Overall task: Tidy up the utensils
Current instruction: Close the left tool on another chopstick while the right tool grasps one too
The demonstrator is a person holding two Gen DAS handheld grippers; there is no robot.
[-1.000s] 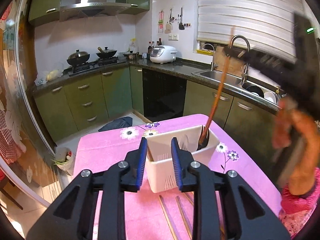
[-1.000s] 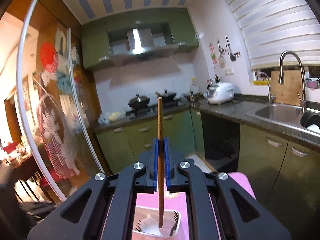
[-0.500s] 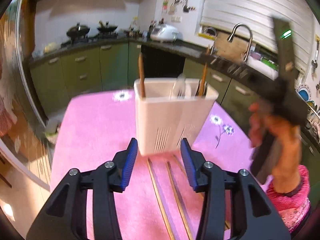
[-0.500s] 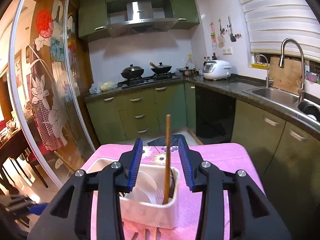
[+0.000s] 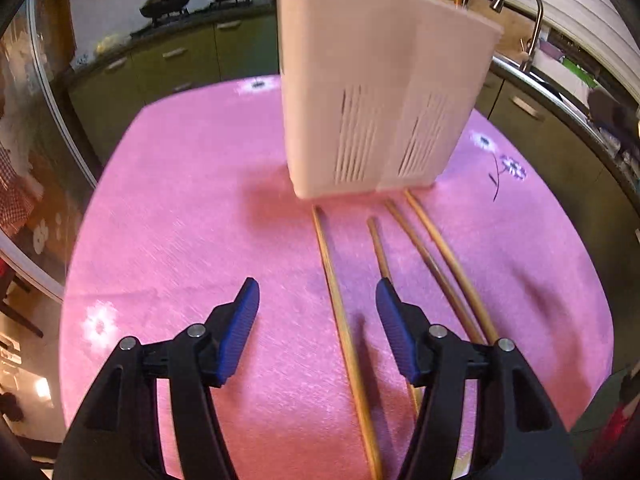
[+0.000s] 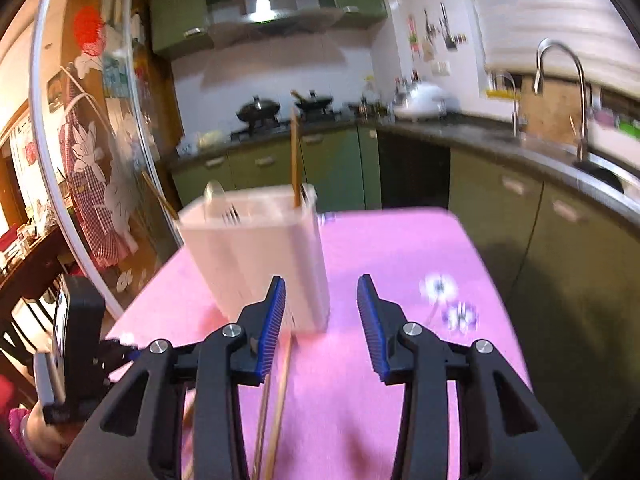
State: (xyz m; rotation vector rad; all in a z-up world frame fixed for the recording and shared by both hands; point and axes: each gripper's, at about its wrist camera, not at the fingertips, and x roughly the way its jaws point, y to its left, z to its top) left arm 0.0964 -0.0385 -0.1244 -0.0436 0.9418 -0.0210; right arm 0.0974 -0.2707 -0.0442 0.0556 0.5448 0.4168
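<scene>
White plastic utensil holder (image 5: 384, 92) stands on the pink tablecloth (image 5: 180, 220), chopsticks upright inside (image 6: 295, 160); four more chopsticks (image 5: 340, 312) lie before it. Left gripper (image 5: 318, 316) and right gripper (image 6: 322, 316) hover spread apart, empty.

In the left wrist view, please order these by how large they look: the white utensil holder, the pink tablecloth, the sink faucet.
1. pink tablecloth, which fills most of the frame
2. white utensil holder, large partly because it stands near the camera
3. sink faucet, far away, so its small look says little about true size
</scene>
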